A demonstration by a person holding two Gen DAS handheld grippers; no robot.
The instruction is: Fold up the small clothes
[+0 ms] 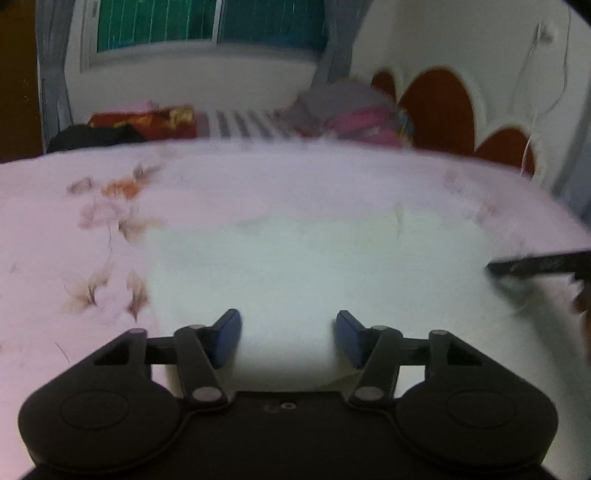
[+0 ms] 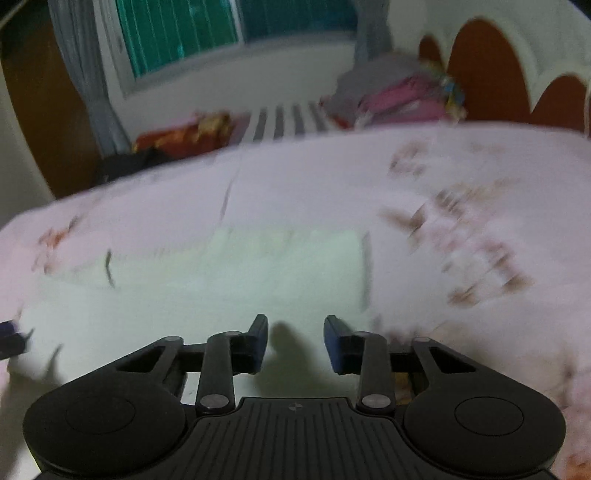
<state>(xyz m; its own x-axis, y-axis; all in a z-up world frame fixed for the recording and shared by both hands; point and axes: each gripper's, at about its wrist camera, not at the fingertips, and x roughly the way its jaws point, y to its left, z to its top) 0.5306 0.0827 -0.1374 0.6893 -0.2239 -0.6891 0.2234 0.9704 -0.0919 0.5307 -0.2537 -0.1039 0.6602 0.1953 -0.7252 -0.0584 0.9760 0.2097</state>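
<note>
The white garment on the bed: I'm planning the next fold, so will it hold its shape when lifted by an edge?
Probably not. The white garment lies flat and thin on the bedsheet, so it likely droops. It looks light, so it may slide or bunch if pushed.

Both views are dim and soft, with a cool indoor cast. Motion blur smears nearly everything beyond the grippers: in the right wrist view the floral print on the bedsheet (image 2: 461,258) streaks into diagonal dashes, and the pale garment (image 2: 229,280) has no crisp edge. The left wrist view is a little steadier, yet its garment (image 1: 314,266) and the headboard (image 1: 436,110) stay fuzzy. The gripper bodies near the lens are sharpest. A soft shadow falls between the right gripper (image 2: 295,343) fingers. Fisheye bending curves the bed edge and the window (image 1: 207,26), and corners darken.
</note>
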